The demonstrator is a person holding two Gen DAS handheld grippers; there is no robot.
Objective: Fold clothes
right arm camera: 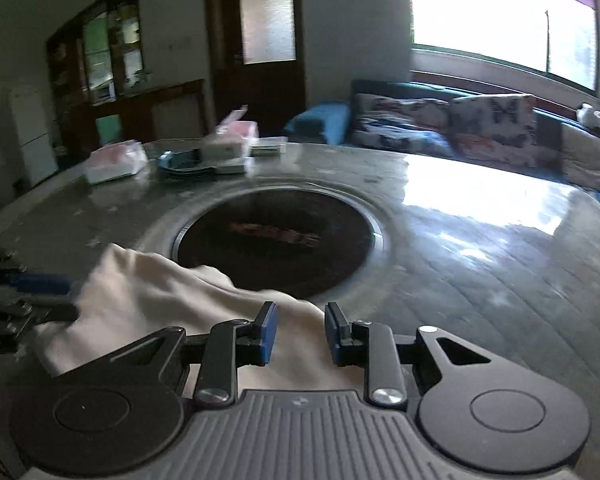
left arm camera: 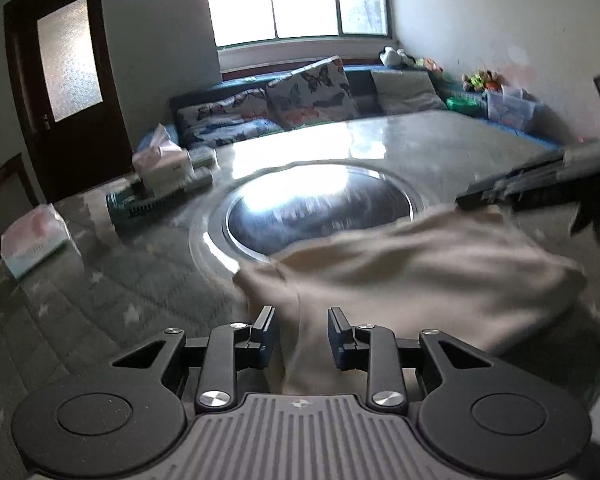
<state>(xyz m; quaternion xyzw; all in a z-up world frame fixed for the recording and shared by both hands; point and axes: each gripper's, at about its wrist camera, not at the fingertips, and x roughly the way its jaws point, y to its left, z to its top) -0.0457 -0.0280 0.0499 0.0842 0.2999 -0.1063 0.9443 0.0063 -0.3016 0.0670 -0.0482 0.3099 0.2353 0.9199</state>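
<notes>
Cloth (left arm camera: 412,280) bunched, seemingly barely folded, at table (right arm camera: 480,248) edge, 6 o'clock of round inset | left gripper (left arm camera: 300,334), right gripper (right arm camera: 300,328): jaws narrowly parted over cloth, gripping nothing | folding mostly left.

Black tongs (left arm camera: 301,338), blue-padded fingers (right arm camera: 269,330), silver screws, ribbed grey housing.

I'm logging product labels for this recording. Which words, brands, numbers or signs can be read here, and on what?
None can be read.
Tissue box: dark print on its side, too blurred.
Tissue pack: faint marks on its front, too blurred.
Left gripper: small emblem on its grey body, no letters.
Right gripper: the same small emblem, no letters.
Cream garment: no print shows.
</notes>
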